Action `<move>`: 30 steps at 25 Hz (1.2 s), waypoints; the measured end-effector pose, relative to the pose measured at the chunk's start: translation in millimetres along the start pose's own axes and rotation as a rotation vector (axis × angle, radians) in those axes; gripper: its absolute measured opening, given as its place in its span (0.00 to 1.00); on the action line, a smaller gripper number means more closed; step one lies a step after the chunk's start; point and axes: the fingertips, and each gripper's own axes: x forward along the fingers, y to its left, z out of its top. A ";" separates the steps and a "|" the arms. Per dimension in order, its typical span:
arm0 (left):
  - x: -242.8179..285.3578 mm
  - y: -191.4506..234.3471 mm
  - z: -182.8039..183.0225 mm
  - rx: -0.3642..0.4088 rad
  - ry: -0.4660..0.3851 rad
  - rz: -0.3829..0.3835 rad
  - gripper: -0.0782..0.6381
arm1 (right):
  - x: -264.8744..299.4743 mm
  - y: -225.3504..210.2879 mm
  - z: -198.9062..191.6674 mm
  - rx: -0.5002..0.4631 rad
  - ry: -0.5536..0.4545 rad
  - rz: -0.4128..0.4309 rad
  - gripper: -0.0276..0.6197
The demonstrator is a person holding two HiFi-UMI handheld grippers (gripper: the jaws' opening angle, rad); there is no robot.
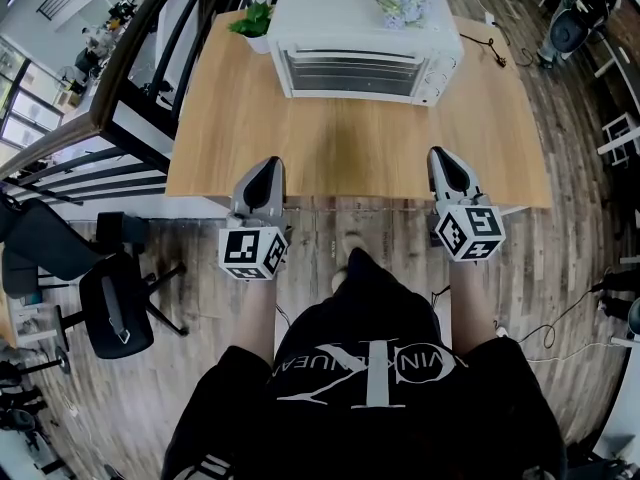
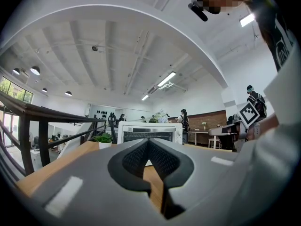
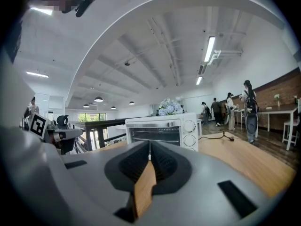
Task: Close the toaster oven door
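While left hand-held gripper [image 1: 266, 165] and right hand-held gripper [image 1: 442, 154] clench nothing, the toaster oven [image 1: 352, 40] is boxy, white.

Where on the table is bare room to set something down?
The table is bare from the oven to the near edge. Crowded only at the far end: plant left of the oven, cable at its right.

An open-plan office: swivel chairs [image 1: 115, 313], mezzanine railing [image 2: 28, 113], ceiling strip lights [image 3: 209, 48].
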 end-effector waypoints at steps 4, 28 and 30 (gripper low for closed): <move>-4.2 1.1 -1.9 -0.004 0.000 0.001 0.12 | -2.3 3.4 -1.0 -0.004 -0.001 -0.002 0.08; -17.6 8.0 -0.5 -0.012 -0.015 0.018 0.12 | -7.1 13.1 0.3 -0.029 -0.002 0.002 0.07; -18.5 8.7 -0.3 -0.012 -0.016 0.019 0.12 | -7.6 13.9 0.2 -0.031 -0.001 0.003 0.07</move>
